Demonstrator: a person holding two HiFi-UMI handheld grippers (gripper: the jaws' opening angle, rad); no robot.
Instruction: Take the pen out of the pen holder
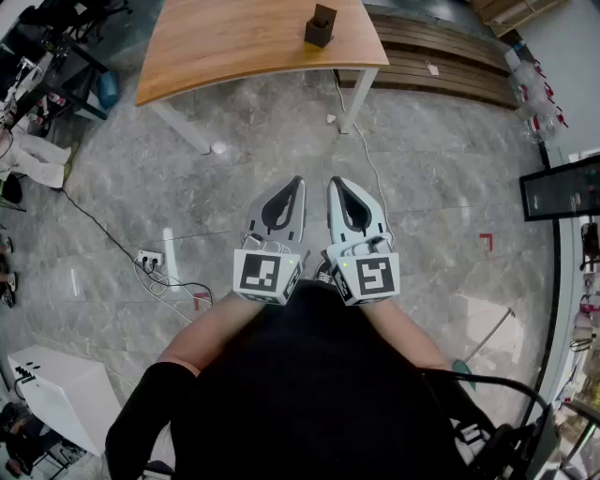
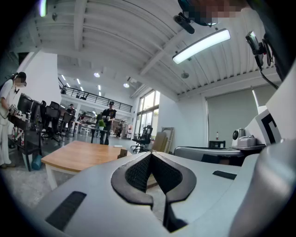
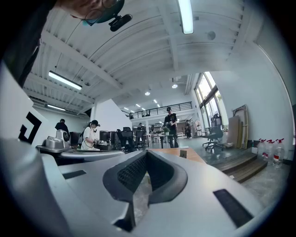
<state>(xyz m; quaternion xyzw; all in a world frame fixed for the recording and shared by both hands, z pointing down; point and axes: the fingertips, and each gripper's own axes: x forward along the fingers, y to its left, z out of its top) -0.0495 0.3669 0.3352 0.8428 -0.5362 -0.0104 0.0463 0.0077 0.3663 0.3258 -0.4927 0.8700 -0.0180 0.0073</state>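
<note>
Wooden bench [image 1: 234,42] carries the dark pen holder [image 1: 320,26]; left gripper [image 1: 297,181] and right gripper [image 1: 335,182], well short of it, are closed and empty

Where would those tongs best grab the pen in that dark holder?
Probably its top end, coming straight down from above: the pen holder stands upright on the table, its walls hiding everything lower. The pen is too small to see clearly.

The grey left claw [image 1: 296,182] and right claw [image 1: 336,183] have black ribbed pads [image 2: 138,173] and white marker cubes [image 1: 267,275]; the person wears a black top [image 1: 309,394]
</note>
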